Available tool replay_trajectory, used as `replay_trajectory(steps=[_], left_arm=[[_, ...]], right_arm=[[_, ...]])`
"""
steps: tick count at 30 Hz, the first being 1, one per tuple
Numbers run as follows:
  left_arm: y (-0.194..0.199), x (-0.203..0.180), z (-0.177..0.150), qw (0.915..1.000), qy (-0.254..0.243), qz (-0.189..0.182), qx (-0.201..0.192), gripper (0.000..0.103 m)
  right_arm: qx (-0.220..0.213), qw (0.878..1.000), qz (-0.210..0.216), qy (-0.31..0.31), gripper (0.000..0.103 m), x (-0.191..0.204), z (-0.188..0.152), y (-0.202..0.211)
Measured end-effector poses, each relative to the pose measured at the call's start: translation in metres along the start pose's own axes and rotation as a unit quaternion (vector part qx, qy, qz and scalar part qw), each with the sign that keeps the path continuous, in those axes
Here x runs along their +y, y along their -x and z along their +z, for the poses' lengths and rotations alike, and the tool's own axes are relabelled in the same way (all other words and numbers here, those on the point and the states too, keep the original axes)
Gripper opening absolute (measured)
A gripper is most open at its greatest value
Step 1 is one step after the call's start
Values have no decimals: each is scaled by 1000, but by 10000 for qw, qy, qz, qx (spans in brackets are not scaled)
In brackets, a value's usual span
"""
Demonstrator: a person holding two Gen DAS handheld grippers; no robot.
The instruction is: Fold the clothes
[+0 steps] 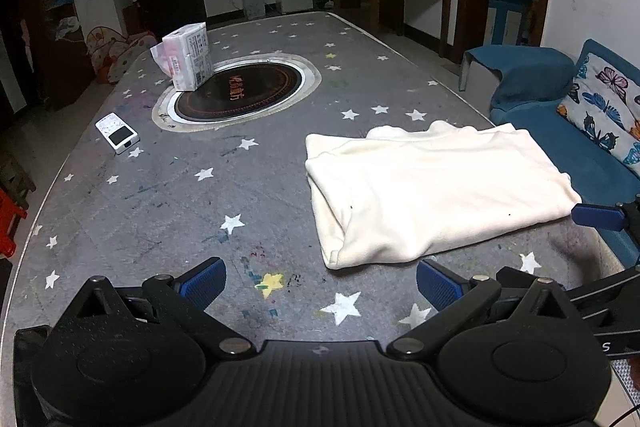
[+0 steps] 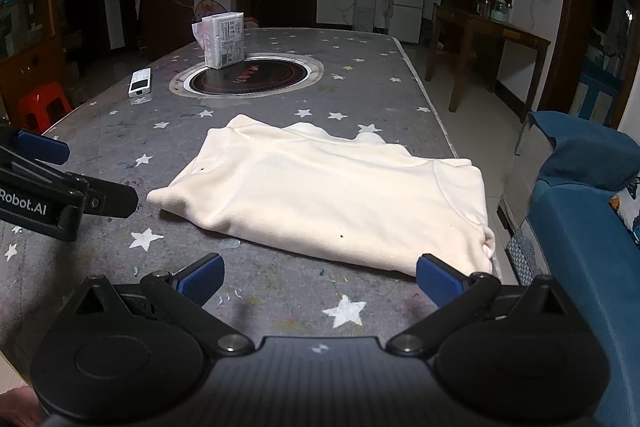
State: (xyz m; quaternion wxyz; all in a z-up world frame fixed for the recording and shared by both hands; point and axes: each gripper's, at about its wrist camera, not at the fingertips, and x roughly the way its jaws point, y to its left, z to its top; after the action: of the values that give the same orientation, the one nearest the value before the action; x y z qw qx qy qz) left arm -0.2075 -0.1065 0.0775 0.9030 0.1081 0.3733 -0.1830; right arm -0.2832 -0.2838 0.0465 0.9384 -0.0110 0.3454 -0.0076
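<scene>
A cream garment lies folded into a thick rectangle on the grey star-patterned table, near its right edge. In the right wrist view the same garment fills the middle, its near right corner just past the right fingertip. My left gripper is open above bare tabletop, the garment's near left corner ahead and to the right of it. My right gripper is also open, with nothing between its fingers. Each gripper shows at the side of the other's view: the right gripper and the left gripper.
A round inset cooktop sits mid-table with a pack of tissues on its rim. A white remote lies near the left edge. A blue sofa with a butterfly cushion borders the table's right side. A red stool stands left.
</scene>
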Motion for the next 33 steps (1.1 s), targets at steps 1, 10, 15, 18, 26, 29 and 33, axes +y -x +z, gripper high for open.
replay_trajectory(steps=[1, 10, 15, 18, 26, 29, 33], left_arm=[[0, 0, 0, 10000, 2, 4, -1, 103], [7, -3, 0, 10000, -53, -7, -60, 103], [13, -6, 1, 9999, -78, -42, -116, 103], [15, -8, 1, 9999, -96, -58, -130, 103], [20, -12, 0, 9997, -155, -66, -161, 103], [23, -13, 0, 9997, -163, -65, -186, 103], [26, -13, -1, 9996, -169, -55, -214, 103]], right_arm=[[-3, 10000, 1, 2, 103, 0, 0, 0], [-34, 10000, -8, 48, 103, 3, 1, 3], [-60, 10000, -24, 71, 103, 3, 1, 5], [-78, 9999, -40, 81, 103, 3, 2, 7], [-116, 9999, -53, 78, 103, 3, 1, 10], [-135, 9998, -61, 95, 103, 3, 0, 13], [-161, 9998, -66, 138, 103, 5, 0, 16]])
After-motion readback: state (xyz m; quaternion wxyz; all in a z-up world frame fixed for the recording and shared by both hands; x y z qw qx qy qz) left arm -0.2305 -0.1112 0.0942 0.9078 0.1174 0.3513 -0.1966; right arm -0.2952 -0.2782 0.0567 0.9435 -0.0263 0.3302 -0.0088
